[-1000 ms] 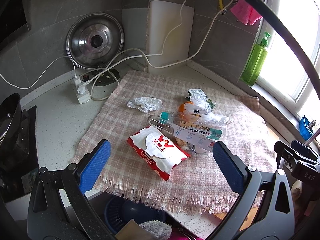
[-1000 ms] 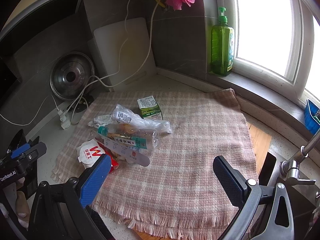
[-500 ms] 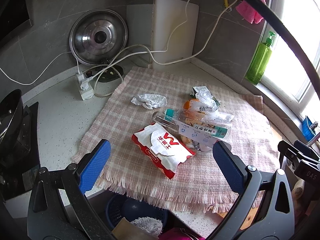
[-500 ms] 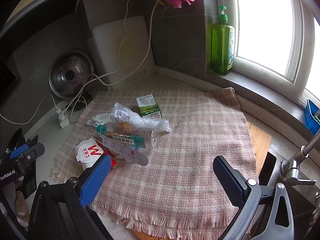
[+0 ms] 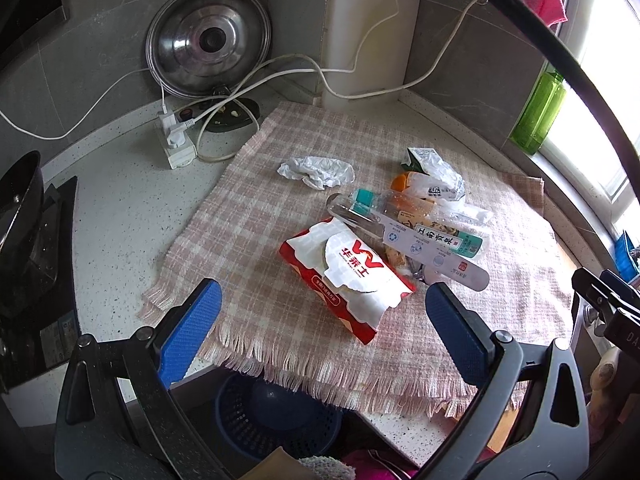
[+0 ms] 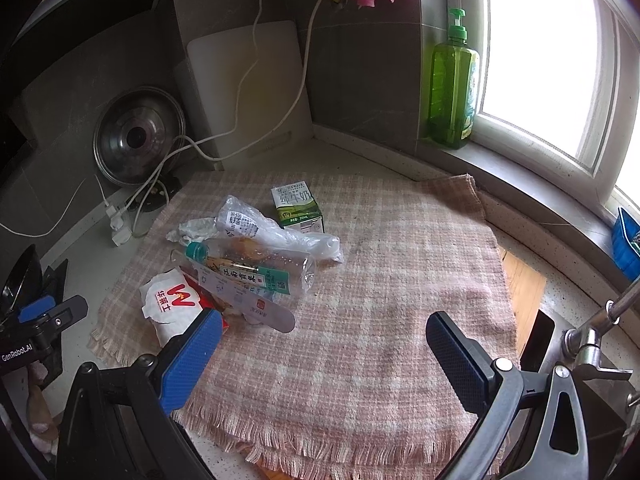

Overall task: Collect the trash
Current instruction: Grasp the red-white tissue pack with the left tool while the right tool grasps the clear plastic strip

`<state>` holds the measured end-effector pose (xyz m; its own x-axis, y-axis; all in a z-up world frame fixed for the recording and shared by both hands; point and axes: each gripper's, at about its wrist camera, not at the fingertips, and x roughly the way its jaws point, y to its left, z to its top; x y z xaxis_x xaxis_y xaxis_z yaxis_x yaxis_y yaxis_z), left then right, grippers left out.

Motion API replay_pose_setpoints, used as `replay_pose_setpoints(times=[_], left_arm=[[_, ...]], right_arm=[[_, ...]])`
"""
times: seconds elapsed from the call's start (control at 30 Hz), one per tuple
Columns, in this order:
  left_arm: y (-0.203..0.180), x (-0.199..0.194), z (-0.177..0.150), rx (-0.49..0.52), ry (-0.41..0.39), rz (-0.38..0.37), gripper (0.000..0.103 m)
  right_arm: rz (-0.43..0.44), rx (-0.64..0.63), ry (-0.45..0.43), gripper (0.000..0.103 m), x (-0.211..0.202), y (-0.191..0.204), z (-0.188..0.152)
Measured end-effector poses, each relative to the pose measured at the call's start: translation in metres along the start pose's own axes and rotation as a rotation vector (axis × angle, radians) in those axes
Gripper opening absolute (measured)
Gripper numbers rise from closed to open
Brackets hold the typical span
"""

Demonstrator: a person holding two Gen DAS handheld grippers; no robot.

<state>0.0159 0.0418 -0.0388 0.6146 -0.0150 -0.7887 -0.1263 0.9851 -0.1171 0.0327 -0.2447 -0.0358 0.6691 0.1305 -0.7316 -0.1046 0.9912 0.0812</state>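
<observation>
1. Left gripper (image 5: pixel 320 328) spread wide, holding nothing, poised over the fringed near edge of the checked cloth (image 5: pixel 248 240).
2. Right gripper (image 6: pixel 324 356) likewise wide and unladen, above the cloth.
3. Red-and-white wrapper (image 5: pixel 348 272) lying just beyond the left fingertips, touching the plastic bottle (image 5: pixel 416 228); milk carton (image 6: pixel 297 204) and crumpled tissue (image 5: pixel 316 170) farther back.
4. Blue basket (image 5: pixel 276 416) below the counter edge.

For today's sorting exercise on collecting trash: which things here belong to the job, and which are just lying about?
Belong to the job:
- red and white wrapper
- plastic bottle
- crumpled tissue
- milk carton
- clear plastic bag
- blue basket below the counter edge, likely the bin

Just lying about:
- pot lid
- green soap bottle
- power strip
- checked cloth
</observation>
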Motion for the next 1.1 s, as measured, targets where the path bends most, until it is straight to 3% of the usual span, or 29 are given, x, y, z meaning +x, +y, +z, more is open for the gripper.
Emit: replay_pose_setpoints(times=[0.3, 0.47, 0.7, 0.83, 0.87, 1.1], left_arm=[[0.025, 0.018, -0.005, -0.085, 0.038, -0.006, 0.103], [0.041, 0.033, -0.009, -0.159, 0.091, -0.049, 0.103], [0.048, 0.061, -0.009, -0.224, 0.164, -0.109, 0.097], [0.047, 0.078, -0.007, -0.245, 0.2, -0.16, 0.093], [0.046, 0.082, -0.006, -0.247, 0.213, -0.172, 0.089], [0.047, 0.108, -0.005, -0.301, 0.275, -0.226, 0.085]], right_arm=[[0.035, 0.013, -0.027, 0.103, 0.02, -0.016, 0.001], [0.041, 0.045, -0.008, 0.103, 0.03, -0.034, 0.01], [0.217, 0.022, 0.095, 0.099, 0.05, -0.037, 0.018], [0.319, -0.022, 0.146, 0.093, 0.066, -0.025, 0.019], [0.345, -0.034, 0.165, 0.084, 0.071, -0.022, 0.019], [0.46, -0.141, 0.295, 0.064, 0.103, 0.006, 0.024]])
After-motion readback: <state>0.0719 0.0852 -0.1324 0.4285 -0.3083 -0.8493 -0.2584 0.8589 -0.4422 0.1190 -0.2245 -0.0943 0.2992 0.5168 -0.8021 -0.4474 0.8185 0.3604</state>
